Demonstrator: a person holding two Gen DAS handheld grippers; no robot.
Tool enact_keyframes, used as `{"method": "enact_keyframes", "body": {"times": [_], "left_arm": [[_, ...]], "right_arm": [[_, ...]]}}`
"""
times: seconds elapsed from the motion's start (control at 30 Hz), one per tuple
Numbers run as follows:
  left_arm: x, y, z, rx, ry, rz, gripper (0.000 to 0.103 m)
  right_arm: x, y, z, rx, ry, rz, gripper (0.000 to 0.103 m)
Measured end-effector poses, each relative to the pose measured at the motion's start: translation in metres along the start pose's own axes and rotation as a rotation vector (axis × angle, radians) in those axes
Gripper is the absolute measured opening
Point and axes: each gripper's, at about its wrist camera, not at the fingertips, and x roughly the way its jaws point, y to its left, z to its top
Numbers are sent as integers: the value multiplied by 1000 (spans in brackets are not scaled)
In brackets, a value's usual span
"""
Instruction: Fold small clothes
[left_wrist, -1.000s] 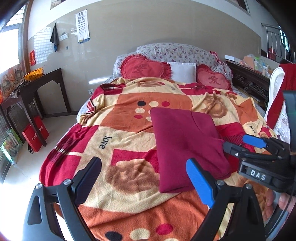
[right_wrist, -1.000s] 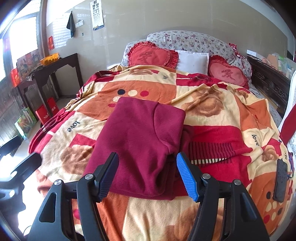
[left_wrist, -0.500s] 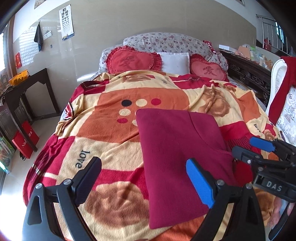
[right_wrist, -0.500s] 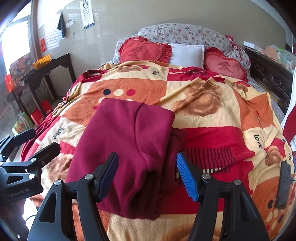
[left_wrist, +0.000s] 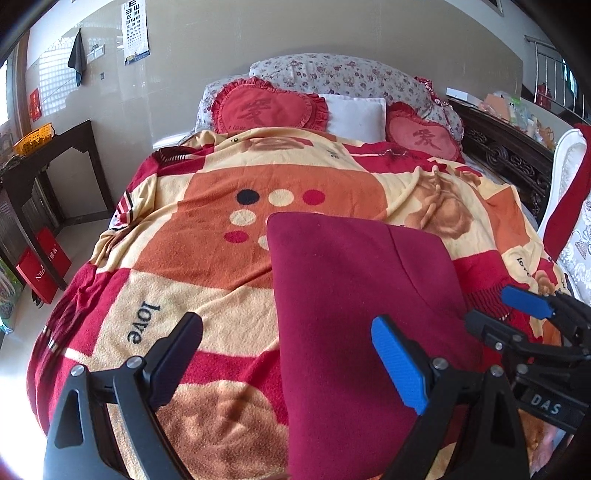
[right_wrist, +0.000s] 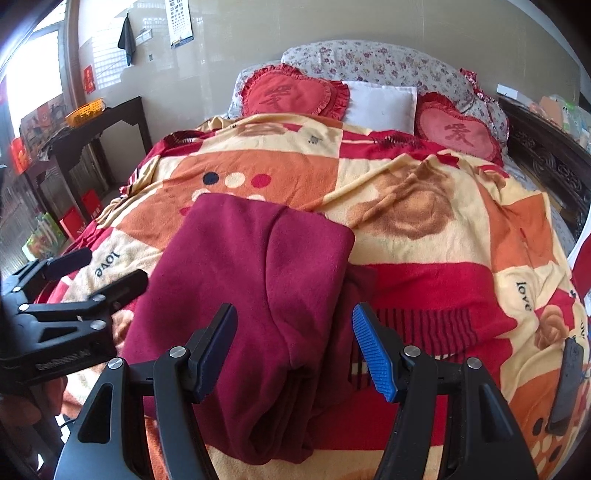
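While both tools hang over the bed, nothing is held yet. On the left, the left gripper (left_wrist: 288, 365) has its fingers wide apart, with only air between them. One finger sits over the blanket (left_wrist: 207, 236) and the blue one sits over the cloth. It looks down at the near left side of the dark red cloth (left_wrist: 354, 295).

That cloth lies flat on the blanket, in the middle of the bed and near the front edge. It already looks folded some. A flap is laid over from the right side, and a seam line shows where it ends. From the right view, a few layers pile up at the near right edge.

On the right, the right gripper (right_wrist: 295, 350) is also spread apart and clamps on nothing. The stacked near edge of the cloth (right_wrist: 258, 295) sits just under and between its fingers.

So part of the job looks done. At least one more fold likely remains, maybe bringing the near end up to the far end. A dark phone (right_wrist: 565, 384) lies on the blanket at the far right.
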Motion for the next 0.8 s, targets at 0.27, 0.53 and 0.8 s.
{"method": "enact_keyframes", "body": {"times": [0.27, 0.53, 0.8], "left_arm": [[1, 11, -1, -31, 15, -9, 95], [2, 18, 1, -39, 15, -4, 95], [3, 17, 4, -14, -10, -38, 95]], "right_arm": [[14, 3, -2, 4, 12, -2, 46], [17, 1, 6, 27, 7, -1, 46], [24, -5, 8, 31, 23, -3, 46]]}}
